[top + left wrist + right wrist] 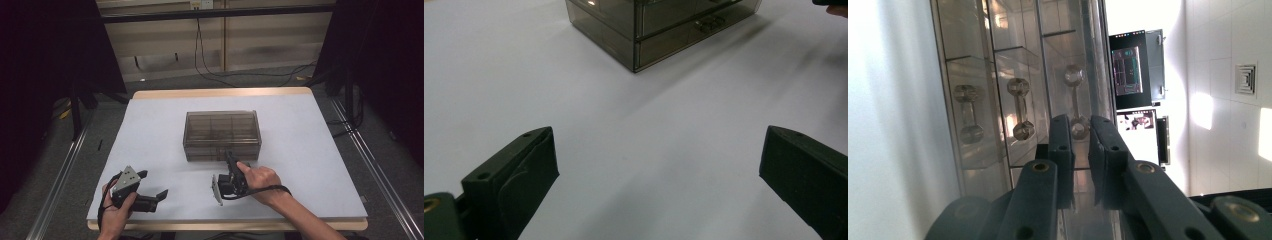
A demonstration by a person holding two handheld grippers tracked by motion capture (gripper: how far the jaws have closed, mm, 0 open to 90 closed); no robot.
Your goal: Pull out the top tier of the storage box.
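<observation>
High view: smoky drawer box [222, 135] mid-desk [310, 165]; right gripper [231, 161] at its front, left gripper [154, 186] well apart. Left gripper view: fingers [526, 170] wide apart. Right gripper view: fingers [1060, 150] nearly together around a drawer handle [1075, 102].
</observation>
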